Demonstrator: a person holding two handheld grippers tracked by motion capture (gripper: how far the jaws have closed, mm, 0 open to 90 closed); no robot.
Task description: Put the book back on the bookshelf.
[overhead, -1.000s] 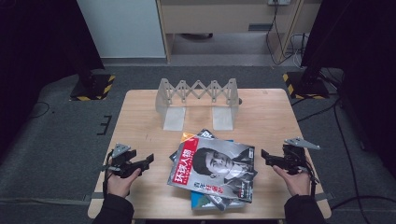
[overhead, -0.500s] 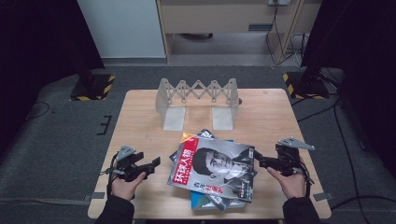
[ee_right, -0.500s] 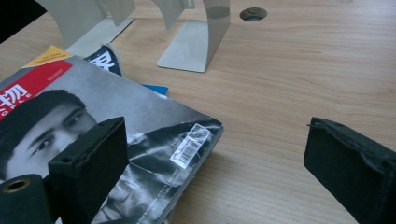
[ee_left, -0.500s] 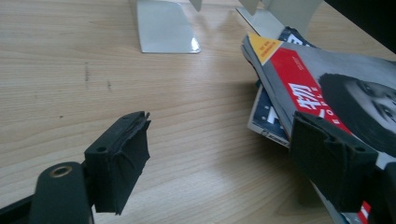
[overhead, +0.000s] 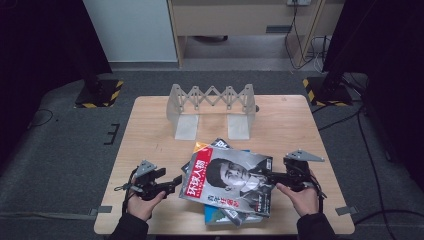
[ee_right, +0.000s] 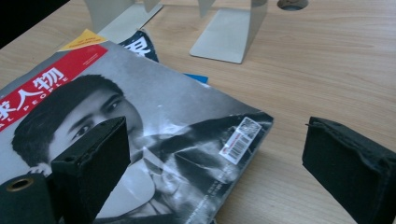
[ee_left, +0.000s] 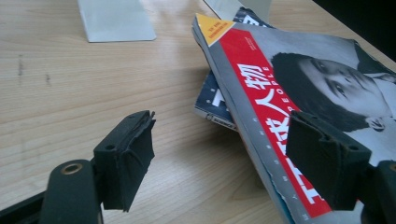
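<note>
A stack of magazines lies at the table's front centre. The top magazine [overhead: 227, 177] has a red title band and a black-and-white portrait on its cover. My left gripper [overhead: 176, 183] is open at its left edge. In the left gripper view this gripper [ee_left: 224, 161] straddles the magazine's [ee_left: 299, 79] spine edge, one pad above the cover and the other over bare wood. My right gripper [overhead: 266, 176] is open at the stack's right side. In the right gripper view it [ee_right: 219, 163] frames the barcode corner of the cover [ee_right: 154, 116].
A grey accordion-style book rack [overhead: 212, 107] stands at the back centre of the wooden table [overhead: 150, 130]; its flat base plates [ee_right: 229, 35] rest on the wood. A darker magazine [ee_left: 212, 102] and a blue one [overhead: 220, 216] stick out from under the top one.
Both grippers have moved inward toward the magazine stack, from the table's sides to its left and right edges. The magazines have not moved.
</note>
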